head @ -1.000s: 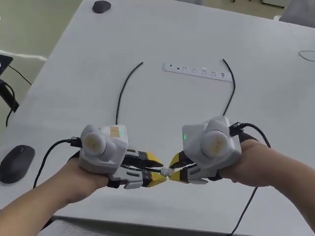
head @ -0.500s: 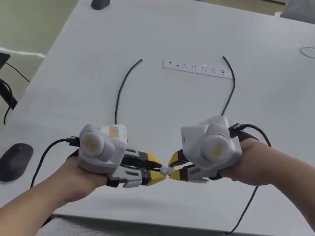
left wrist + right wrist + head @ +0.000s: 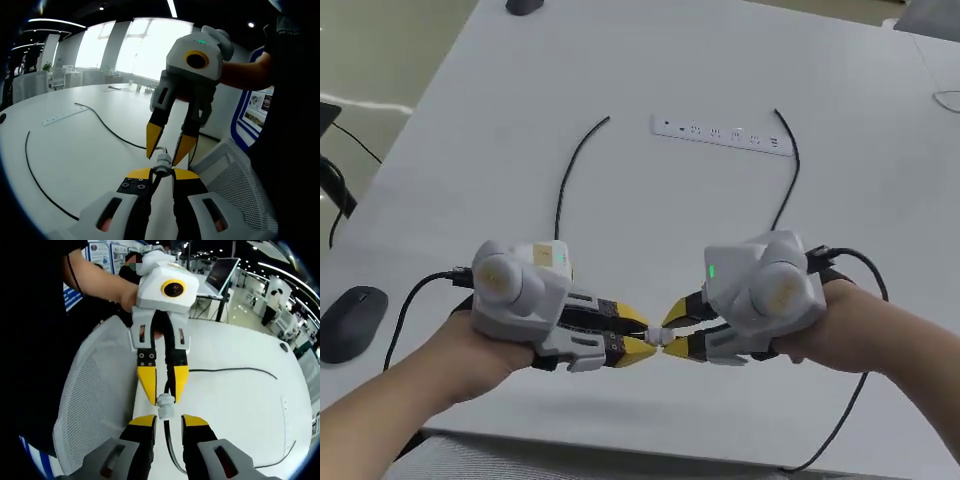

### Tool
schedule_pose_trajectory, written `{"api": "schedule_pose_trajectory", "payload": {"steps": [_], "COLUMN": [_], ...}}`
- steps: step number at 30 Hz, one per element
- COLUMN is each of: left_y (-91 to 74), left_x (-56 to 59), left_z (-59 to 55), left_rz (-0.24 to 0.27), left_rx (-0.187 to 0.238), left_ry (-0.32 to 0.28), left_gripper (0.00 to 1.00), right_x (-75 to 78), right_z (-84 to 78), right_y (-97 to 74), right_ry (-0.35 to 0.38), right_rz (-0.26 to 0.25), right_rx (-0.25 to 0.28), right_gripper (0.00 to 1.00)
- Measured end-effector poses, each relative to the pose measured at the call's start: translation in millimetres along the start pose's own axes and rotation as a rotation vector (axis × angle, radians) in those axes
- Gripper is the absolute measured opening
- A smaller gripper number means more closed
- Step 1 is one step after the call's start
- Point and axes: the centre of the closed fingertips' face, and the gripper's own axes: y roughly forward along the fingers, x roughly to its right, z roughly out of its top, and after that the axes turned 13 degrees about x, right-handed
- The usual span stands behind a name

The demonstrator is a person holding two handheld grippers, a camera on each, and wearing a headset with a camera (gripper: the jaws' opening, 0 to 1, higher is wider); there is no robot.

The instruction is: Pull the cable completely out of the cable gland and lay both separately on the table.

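A small white cable gland (image 3: 663,341) hangs in the air above the table's near edge, between my two grippers, which meet tip to tip. A thin black cable (image 3: 563,190) lies on the table and runs in under the left gripper (image 3: 645,343), whose jaws are shut on it just behind the gland (image 3: 162,162). The right gripper (image 3: 678,338) is shut on the gland (image 3: 165,406) from the other side. More black cable (image 3: 168,442) passes between the right jaws. Its far stretch (image 3: 788,180) curves up towards the power strip.
A white power strip (image 3: 720,137) lies across the far middle of the grey table (image 3: 650,60). One dark mouse (image 3: 348,322) sits at the near left, another (image 3: 523,6) at the far edge. A mesh chair (image 3: 95,405) stands just below the near edge.
Both grippers stay tip to tip on the gland. The right one has drifted slightly right and the left one slightly left, and the camera has shifted a little.
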Motion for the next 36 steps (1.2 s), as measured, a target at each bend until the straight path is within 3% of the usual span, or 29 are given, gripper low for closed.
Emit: {"api": "schedule_pose_trajectory", "payload": {"steps": [4,7,8,9,13,22,29,36], "left_y": [-0.8,-1.9,-2.0,-2.4,-4.2,-0.6,7.3,15.9], "left_x": [0.0,0.1,0.1,0.5,-0.5,2.6,7.3,9.0], "left_z": [-0.8,-0.6,-0.4,0.4,1.7,7.1,12.2,16.5], "left_rz": [0.008,0.016,0.018,0.019,0.029,0.047,0.039,0.036], "left_rx": [-0.003,-0.004,-0.004,-0.002,-0.002,-0.022,-0.035,-0.043], "left_ry": [0.005,0.021,0.021,0.023,0.041,0.092,0.129,0.135], "left_gripper": [0.15,0.15,0.15,0.15,0.15,0.15,0.15,0.15], "right_x": [2.2,5.8,7.5,12.1,8.0,3.7,-3.5,-9.6], "right_z": [10.6,16.1,14.8,13.6,15.3,18.1,16.1,15.6], "right_y": [-12.8,-20.6,-21.1,-22.3,-22.4,-17.2,-19.8,-22.2], "right_ry": [0.165,0.328,0.347,0.379,0.545,0.691,0.786,0.789], "right_rz": [0.029,0.071,0.069,0.074,0.148,0.265,0.368,0.432], "right_rx": [0.126,0.228,0.232,0.268,0.335,0.401,0.399,0.396], "right_gripper": [0.19,0.17,0.16,0.15,0.18,0.14,0.12,0.1]}}
